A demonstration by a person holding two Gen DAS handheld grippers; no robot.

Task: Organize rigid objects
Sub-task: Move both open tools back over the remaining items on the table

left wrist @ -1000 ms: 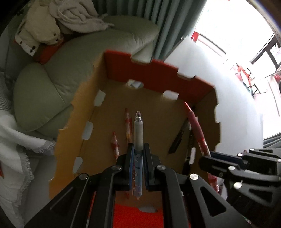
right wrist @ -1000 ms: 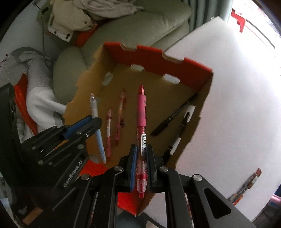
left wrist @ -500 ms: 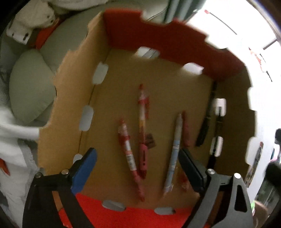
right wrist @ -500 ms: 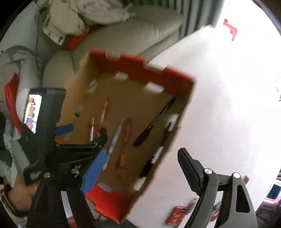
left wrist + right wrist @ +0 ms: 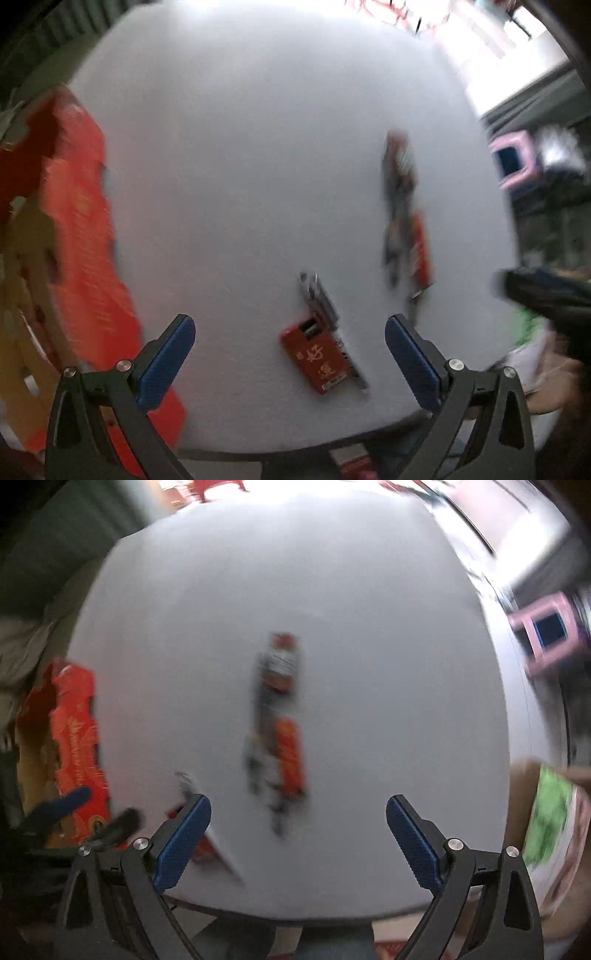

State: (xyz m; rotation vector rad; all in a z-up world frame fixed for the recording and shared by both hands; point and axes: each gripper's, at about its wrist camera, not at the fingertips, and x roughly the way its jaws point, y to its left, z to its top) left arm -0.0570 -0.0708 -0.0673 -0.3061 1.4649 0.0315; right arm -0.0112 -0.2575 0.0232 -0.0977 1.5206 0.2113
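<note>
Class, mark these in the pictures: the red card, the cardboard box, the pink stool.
red card (image 5: pixel 320 357): left wrist view, middle of its printed face.
cardboard box (image 5: pixel 86 236): left wrist view, red outer wall.
pink stool (image 5: pixel 546 637): right wrist view, pink frame.

strong daylight is glaring from the top, everything is smearing with motion blur, edges are bending.

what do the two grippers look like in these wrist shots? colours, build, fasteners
Both match. The left gripper and right gripper each have two angular matte-black fingers with cut-out frames, textured blue pads on the inner faces, and silver round-head screws at the joints. No cables or lettering can be made out; both views are motion-blurred.
</note>
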